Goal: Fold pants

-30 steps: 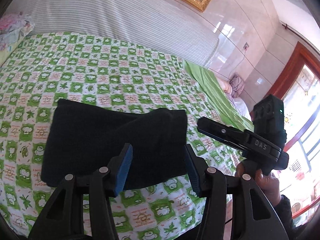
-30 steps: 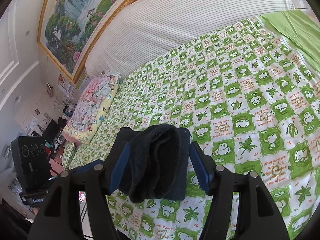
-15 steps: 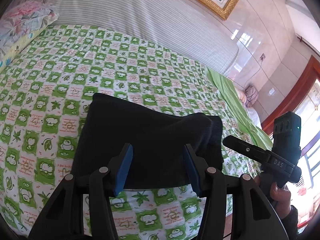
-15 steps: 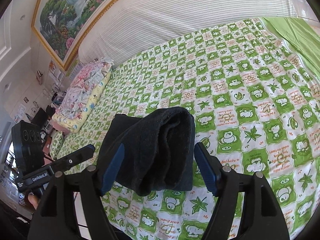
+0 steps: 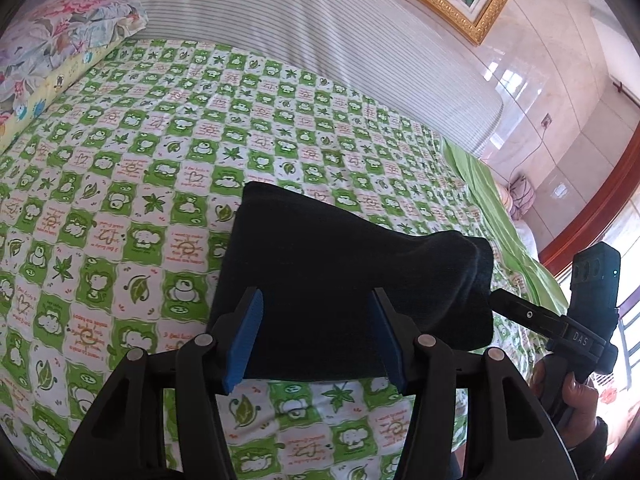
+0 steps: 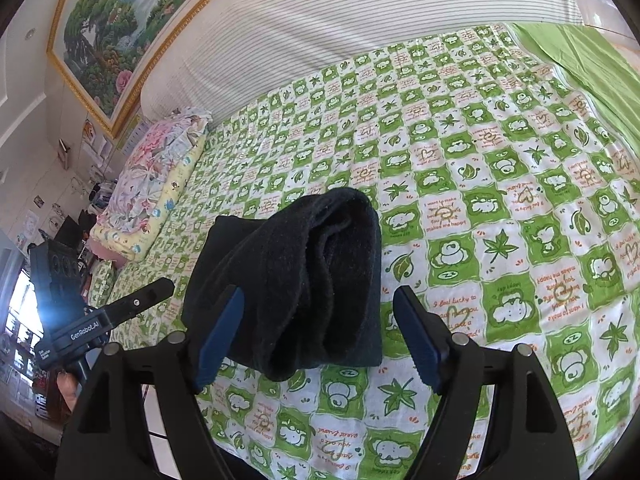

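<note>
The black pants lie folded into a thick bundle near the front edge of the bed; they also show in the right wrist view, with the rolled fold facing me. My left gripper is open and empty, its blue pads just short of the bundle's near edge. My right gripper is open and empty, hovering over the bundle's end. Each gripper shows in the other's view: the right one beside the bundle's right end, the left one at its left.
The bed has a green and white checked sheet and a striped headboard cushion. A floral pillow lies at the bed's left end. A plain green cover lies at the right. The bed's front edge is below the grippers.
Both grippers have drawn back and risen slightly from the bundle, staying open. The left view has swung right, so the bundle sits further right in it. The pants have not moved.
</note>
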Motion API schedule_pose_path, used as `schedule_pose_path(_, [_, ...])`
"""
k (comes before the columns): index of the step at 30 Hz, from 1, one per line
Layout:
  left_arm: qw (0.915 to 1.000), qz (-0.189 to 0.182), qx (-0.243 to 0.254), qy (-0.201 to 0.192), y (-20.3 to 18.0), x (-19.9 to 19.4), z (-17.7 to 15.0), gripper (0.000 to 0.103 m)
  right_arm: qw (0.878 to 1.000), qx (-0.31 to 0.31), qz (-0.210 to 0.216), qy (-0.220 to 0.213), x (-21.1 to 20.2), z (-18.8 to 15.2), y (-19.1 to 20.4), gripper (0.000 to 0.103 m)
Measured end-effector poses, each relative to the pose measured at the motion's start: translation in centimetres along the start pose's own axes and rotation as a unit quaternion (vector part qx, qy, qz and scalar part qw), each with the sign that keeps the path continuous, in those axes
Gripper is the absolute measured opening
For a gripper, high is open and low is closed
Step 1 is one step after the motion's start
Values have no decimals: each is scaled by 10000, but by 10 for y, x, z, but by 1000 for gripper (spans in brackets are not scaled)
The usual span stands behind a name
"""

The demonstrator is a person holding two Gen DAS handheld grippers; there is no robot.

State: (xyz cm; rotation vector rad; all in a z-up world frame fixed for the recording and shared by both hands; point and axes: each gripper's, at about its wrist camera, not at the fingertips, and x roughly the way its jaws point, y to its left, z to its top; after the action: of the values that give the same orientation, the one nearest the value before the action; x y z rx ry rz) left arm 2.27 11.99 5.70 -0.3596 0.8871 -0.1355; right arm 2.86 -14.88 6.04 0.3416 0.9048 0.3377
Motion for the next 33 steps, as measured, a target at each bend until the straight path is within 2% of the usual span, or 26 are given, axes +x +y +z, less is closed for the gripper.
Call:
schedule_pose_path(9, [9999,154,-73,32,18,2,3,56,9997,-61,-119,194,12,-7,3,80])
schedule_pose_path(17, [9997,78,-94,217,26,17,6,61,9994,118,-47,332,21,-9,-5,80])
schedule_pose_path(26, [9984,20,-234,505,36,44,8,62,9983,328,107,475,33,-12,-15,80])
schedule_pose_path(33, [9968,-101,-423,671,43,60,9,65,9973,476,195,523,40,-14,-20,84])
